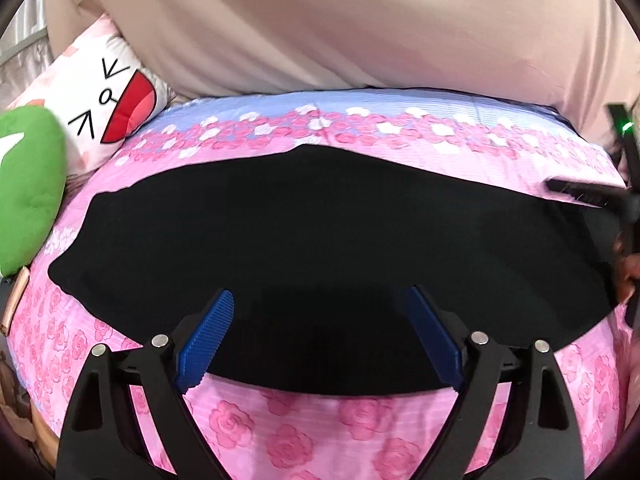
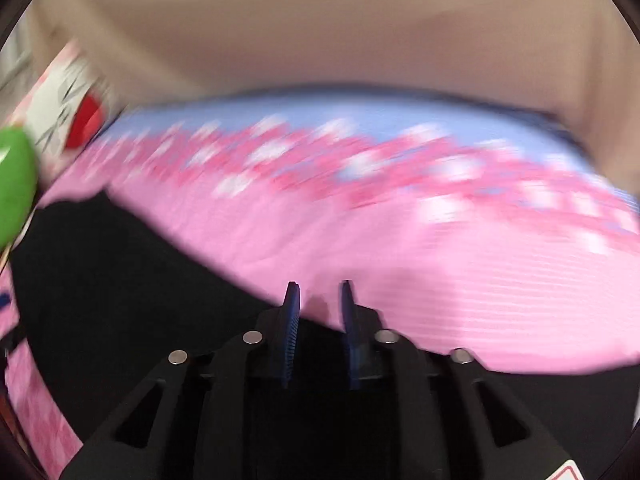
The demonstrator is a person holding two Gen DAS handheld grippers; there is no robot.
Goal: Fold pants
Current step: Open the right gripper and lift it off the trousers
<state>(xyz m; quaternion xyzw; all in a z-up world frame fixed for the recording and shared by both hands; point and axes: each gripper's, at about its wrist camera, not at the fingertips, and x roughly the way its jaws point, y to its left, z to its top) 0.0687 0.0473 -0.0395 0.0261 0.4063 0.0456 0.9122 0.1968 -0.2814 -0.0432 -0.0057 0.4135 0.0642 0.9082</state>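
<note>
No brand or readable writing anywhere here, just a cartoon face drawn in black strokes with a red mouth on the white pillow (image 1: 108, 92) at upper left of the left wrist view. A corner of a red-edged sticker peeks in at the bottom right of the right wrist view, too cropped to read.

The black pants (image 1: 320, 248) lie flat on the pink rose-print bedsheet (image 1: 304, 432), filling the middle of the left wrist view. Their long axis runs across the frame, left to right, dipping a little toward the right. Which end is the waist I cannot tell; the cloth is one dark shape.

The left gripper (image 1: 320, 336) sits at the lower centre, blue pads spread wide, nothing between them, fingertips over the near edge of the pants.

The right gripper (image 2: 319, 308) shows in a smeared, blurred right wrist view: jaws narrow, a slim gap between the blue pads, pink sheet visible through it. No cloth pinched that I can see. The pants (image 2: 132, 280) fill the lower left there.

A green cushion (image 1: 28, 184) sits at the left edge. A beige garment (image 1: 340, 20) on a person spans the top.
</note>
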